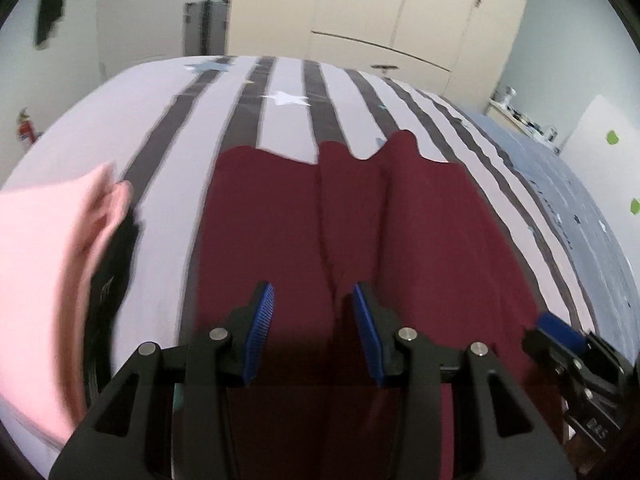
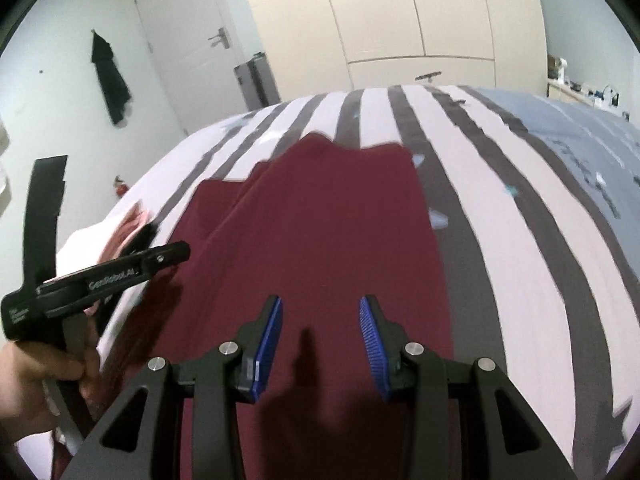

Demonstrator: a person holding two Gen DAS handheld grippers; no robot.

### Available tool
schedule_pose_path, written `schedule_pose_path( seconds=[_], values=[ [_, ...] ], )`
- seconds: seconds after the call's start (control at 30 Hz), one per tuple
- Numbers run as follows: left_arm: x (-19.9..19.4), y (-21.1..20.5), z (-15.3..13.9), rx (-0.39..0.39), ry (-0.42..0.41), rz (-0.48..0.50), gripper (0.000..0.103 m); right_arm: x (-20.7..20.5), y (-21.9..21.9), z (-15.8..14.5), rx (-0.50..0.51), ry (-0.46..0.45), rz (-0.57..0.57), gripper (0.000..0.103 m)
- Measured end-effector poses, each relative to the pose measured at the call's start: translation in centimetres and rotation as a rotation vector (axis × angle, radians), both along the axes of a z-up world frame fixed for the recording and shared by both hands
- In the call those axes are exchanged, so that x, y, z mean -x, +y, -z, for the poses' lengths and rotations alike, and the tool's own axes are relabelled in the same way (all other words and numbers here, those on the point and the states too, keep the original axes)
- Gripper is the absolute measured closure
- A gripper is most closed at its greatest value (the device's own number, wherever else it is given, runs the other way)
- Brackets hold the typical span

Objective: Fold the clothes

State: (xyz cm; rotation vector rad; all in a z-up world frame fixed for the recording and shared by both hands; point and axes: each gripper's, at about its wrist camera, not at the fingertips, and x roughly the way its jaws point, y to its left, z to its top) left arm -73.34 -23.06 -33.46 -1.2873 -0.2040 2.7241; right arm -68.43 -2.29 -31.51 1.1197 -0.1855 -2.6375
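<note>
Directly ahead of both grippers lies a maroon garment (image 1: 400, 232), spread flat on a bed whose cover (image 1: 288, 80) carries broad grey and white stripes with a few pale stars. The left gripper (image 1: 313, 300) hovers just above the near part of the cloth, its blue-padded fingers (image 1: 262, 320) set apart with nothing between them, and a lengthwise crease or seam of the garment runs away from the gap toward the far hem. The right gripper (image 2: 321, 320) is likewise spread wide and holds nothing; it hangs over the near, right-hand portion of the same maroon garment (image 2: 320, 220), casting a dark shadow on the fabric just below its fingers. Seen from the right wrist, the left gripper (image 2: 176, 250) shows to the left, gripped by a bare hand (image 2: 36, 376) at the lower left edge, its tip over the garment's left border (whether it touches the cloth cannot be told). To the left of the left gripper sits a pink fabric (image 1: 48, 272) with a black piece (image 1: 116, 264) tucked against it, both blurred. Beyond the bed stand a cream wardrobe (image 2: 416, 12), a white door (image 2: 188, 32) and a dark garment (image 2: 108, 80) hanging on the wall.
</note>
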Motion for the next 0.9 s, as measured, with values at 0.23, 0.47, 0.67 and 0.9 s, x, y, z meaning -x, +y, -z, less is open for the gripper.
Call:
schedule_pose_path(
  seconds=[0.23,0.47,0.67,0.9],
  values=[
    [3.1,1.1,1.2,0.017,-0.037,0.036,0.085,4.7,0.2,2.2,0.000,-0.054,0.017,0.066],
    [2.3,-0.1,-0.1,0.005,0.003,0.038,0.099,4.9,1.0,3.9,0.045,-0.064,0.012,0.066],
    [3.0,-6.6,-0.2,0.042,-0.007,-0.111,0.103,4.9,1.1,4.1,0.058,-0.064,0.011,0.066],
    [4.1,-9.6,-0.6,-0.185,0.004,-0.161,0.094,4.8,1.2,4.3,0.071,-0.065,0.011,0.066]
  ],
)
